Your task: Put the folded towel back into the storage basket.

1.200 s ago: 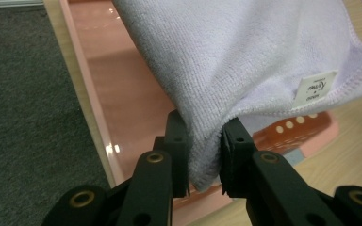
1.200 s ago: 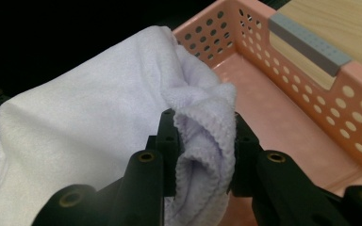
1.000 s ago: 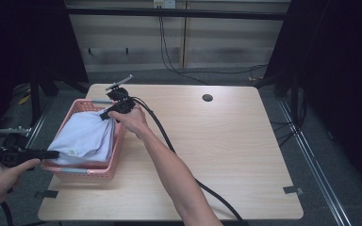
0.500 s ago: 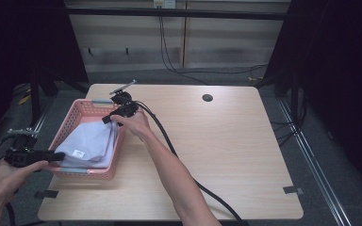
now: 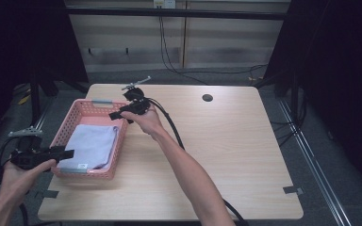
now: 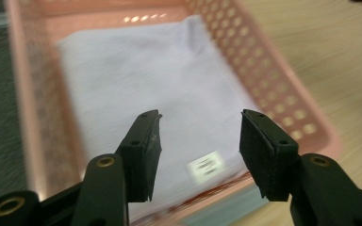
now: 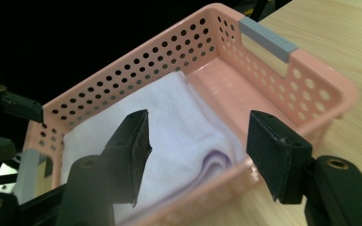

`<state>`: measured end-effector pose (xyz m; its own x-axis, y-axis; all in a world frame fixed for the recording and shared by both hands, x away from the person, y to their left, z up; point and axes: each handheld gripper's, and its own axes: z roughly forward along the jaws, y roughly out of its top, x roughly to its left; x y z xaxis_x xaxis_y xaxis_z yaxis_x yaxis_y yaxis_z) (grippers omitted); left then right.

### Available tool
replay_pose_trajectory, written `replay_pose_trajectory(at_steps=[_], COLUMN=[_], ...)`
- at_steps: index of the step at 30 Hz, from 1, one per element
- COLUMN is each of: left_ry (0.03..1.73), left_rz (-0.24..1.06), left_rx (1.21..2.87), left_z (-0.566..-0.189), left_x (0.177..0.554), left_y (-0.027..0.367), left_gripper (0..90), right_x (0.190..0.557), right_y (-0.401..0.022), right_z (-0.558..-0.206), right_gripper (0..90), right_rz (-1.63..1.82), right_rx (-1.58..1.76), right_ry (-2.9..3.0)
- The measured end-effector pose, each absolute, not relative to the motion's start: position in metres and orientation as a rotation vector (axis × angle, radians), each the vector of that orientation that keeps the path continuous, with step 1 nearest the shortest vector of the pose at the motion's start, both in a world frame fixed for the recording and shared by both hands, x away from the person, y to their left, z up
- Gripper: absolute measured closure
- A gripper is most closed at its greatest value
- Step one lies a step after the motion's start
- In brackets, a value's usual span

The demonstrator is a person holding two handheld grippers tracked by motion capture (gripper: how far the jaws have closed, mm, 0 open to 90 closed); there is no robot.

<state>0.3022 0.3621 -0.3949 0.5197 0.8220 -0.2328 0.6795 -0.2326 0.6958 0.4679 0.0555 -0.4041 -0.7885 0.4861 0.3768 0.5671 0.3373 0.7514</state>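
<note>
A folded pale lilac towel (image 5: pixel 93 146) is shown lying flat inside a pink perforated basket (image 5: pixel 83 107), toward the end nearest the person; the basket stands on the left part of a wooden table (image 5: pixel 226 141). In the left gripper view the towel (image 6: pixel 160 84) is seen between the basket's walls (image 6: pixel 283 99), with a small white label (image 6: pixel 206 165) sewn near its near edge. Dark marks can be made out on the label, but they are too blurred to be read. No other writing or brand is visible; a grey strip (image 7: pixel 267 39) is fitted to the basket's far rim.

The left gripper (image 5: pixel 65 153) is held just outside the near end of the basket, jaws wide apart and empty, pointed at the towel's labelled edge. The right gripper (image 5: pixel 119 114) is held over the basket's right wall, near the far end, jaws likewise wide apart with nothing between them; the towel's folded edge (image 7: pixel 212 160) is seen just below them.

The step in hand is judged to be either the release or the grasping of the towel. For a clean grasp, each pair of jaws would best be lowered straight over an edge so that all layers are pinched together, the basket walls being kept clear. The two grippers are best moved evenly, lest the fold come undone.
</note>
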Motion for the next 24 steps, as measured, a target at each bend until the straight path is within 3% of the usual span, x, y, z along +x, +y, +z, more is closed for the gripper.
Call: replay_pose_trajectory(at_steps=[6,14,24], left_ry=[1.141,0.973,0.904], left_rz=[0.265,0.252,0.195], left_rx=[1.891,1.924,1.999], left_z=[-0.390,-0.392,-0.428], left_x=[0.284,0.263,0.251], left_y=[0.322,0.247,0.170], left_gripper=[51.4,51.2,40.0], right_x=[0.447,0.397,0.331], right_y=[0.004,-0.083,-0.163], right_z=[-0.394,-0.395,-0.416], right_gripper=[40.4,39.8,37.3], right_rz=[-1.537,-1.649,-1.669], right_rx=[-0.979,-1.045,-1.154], right_ry=[-2.517,-2.486,-2.535])
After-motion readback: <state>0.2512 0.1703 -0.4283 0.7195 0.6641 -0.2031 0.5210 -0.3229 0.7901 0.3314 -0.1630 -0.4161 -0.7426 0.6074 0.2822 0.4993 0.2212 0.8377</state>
